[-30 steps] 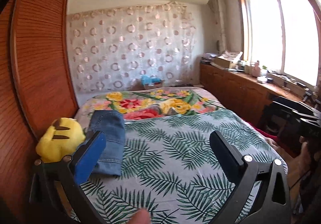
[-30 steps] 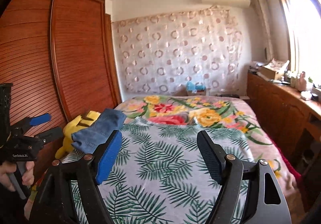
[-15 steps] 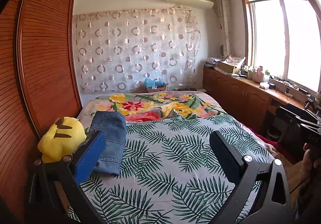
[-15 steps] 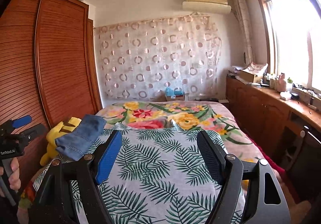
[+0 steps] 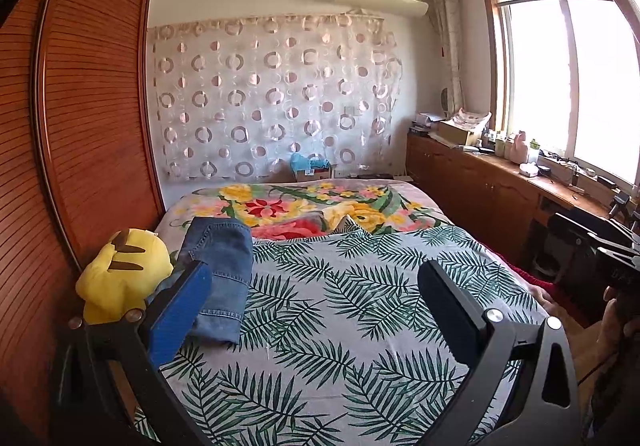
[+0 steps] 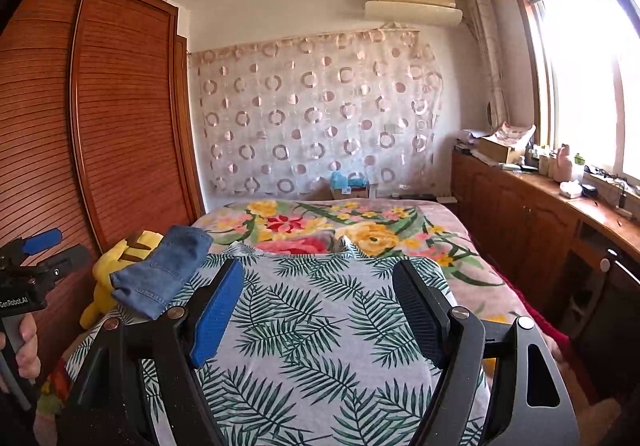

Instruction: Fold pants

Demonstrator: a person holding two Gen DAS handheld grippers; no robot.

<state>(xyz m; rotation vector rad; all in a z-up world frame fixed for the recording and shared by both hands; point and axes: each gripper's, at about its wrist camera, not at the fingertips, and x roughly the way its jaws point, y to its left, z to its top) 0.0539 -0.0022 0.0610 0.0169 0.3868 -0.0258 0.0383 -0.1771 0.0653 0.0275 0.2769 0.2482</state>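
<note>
Both grippers hang above the near end of the bed with nothing between their fingers: the left gripper (image 5: 316, 302) is spread wide, and the right gripper (image 6: 316, 306) is spread about as far. Neither touches cloth.

Beyond the left gripper's blue pad, in the lower left of its view, lie the jeans (image 5: 218, 278), already a compact folded bundle on the leaf-print bedspread (image 5: 360, 326). They sit just beside a yellow plush toy (image 5: 120, 270); I cannot tell whether the two touch. From the right wrist the same jeans (image 6: 160, 270) show in the left middle of the frame.

Denim like this should be fairly heavy and stiff for cloth, holding a crease well and unlikely to slip from rubbery pads, though stacked layers may slide apart if only the top one is pinched. The near hem edge, where stitching shows, looks like the firmest place to grip through all layers.
</note>
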